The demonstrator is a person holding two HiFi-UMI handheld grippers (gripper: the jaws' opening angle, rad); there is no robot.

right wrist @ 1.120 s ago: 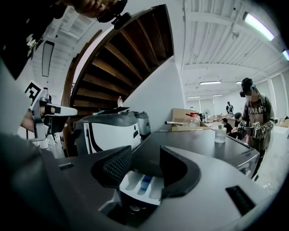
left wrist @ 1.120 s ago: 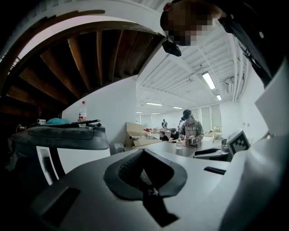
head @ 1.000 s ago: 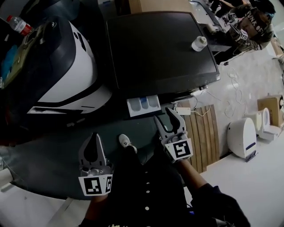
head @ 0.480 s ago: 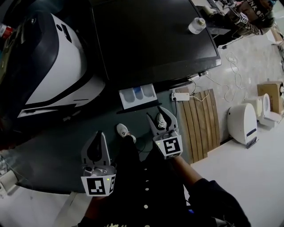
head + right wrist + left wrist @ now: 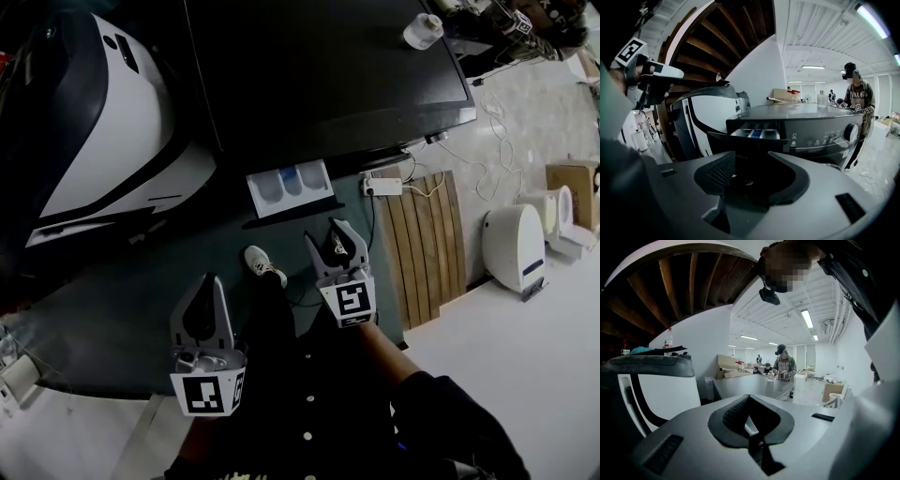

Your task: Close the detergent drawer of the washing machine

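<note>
Right gripper (image 5: 335, 240): jaws parted, just opened wider, nothing between them; held near the detergent drawer (image 5: 289, 187), apart from it.
Left gripper (image 5: 208, 282): jaws closed together, nothing held; lower and aside; two grippers in all.
Washing machine (image 5: 328, 75): one, dark, stood ahead.
Detergent drawer: one, pulled out at the machine's upper front; three compartments (image 5: 292, 180) counted.
Step in hand: the drawer's front is best met squarely at mid-width and pushed straight in until flush.

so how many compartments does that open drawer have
3, side by side in the drawer: left, blue middle, right. More may be hidden inside the washer.
</note>
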